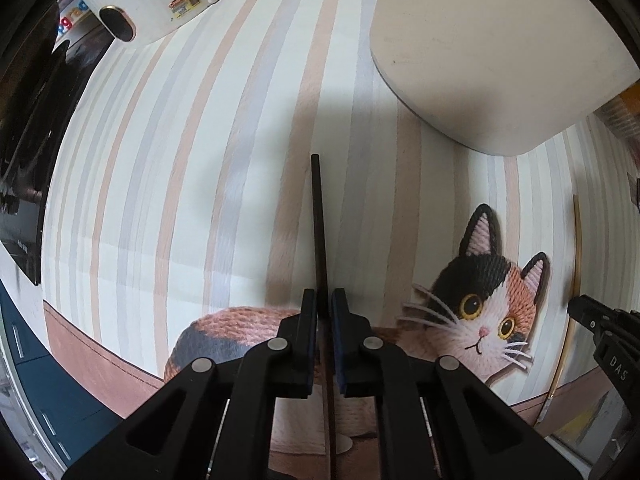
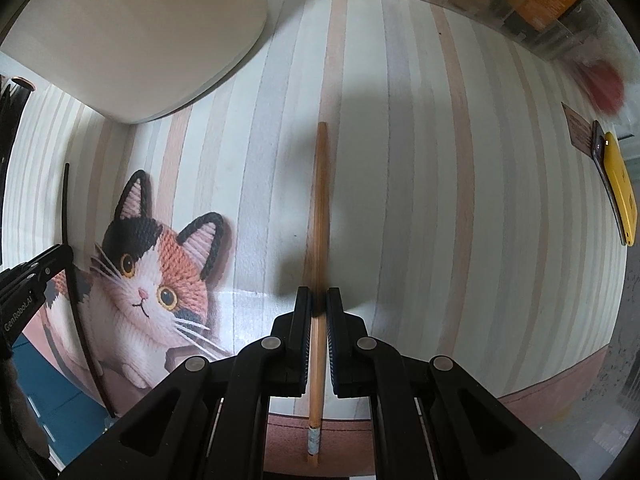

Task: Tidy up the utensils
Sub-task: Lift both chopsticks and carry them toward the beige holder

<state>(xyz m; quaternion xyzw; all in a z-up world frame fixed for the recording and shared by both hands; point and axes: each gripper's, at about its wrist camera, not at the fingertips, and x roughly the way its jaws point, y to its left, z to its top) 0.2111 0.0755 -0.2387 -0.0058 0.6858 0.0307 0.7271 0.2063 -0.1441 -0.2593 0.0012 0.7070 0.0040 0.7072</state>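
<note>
1. Two grippers each hold one chopstick above the striped mat (image 1: 160,184): the left gripper (image 1: 323,340) is clamped on a dark chopstick (image 1: 318,220), the right gripper (image 2: 319,336) on a light wooden chopstick (image 2: 321,200).
2. Each stick runs straight ahead from between its jaws, its long axis in line with the fingers and roughly along the mat's stripes, so both sticks look about parallel.
3. Both grippers point down at the mat; whether the sticks touch it I cannot tell.
4. Between them lies the printed cat (image 2: 156,264); the dark chopstick shows at the left edge of the right wrist view, the wooden one at the right edge of the left wrist view.
5. One pale rounded tray (image 1: 500,60), probably the destination, sits ahead of both, to the right of the left gripper and to the left of the right one; neither looks clearly nearer.
</note>
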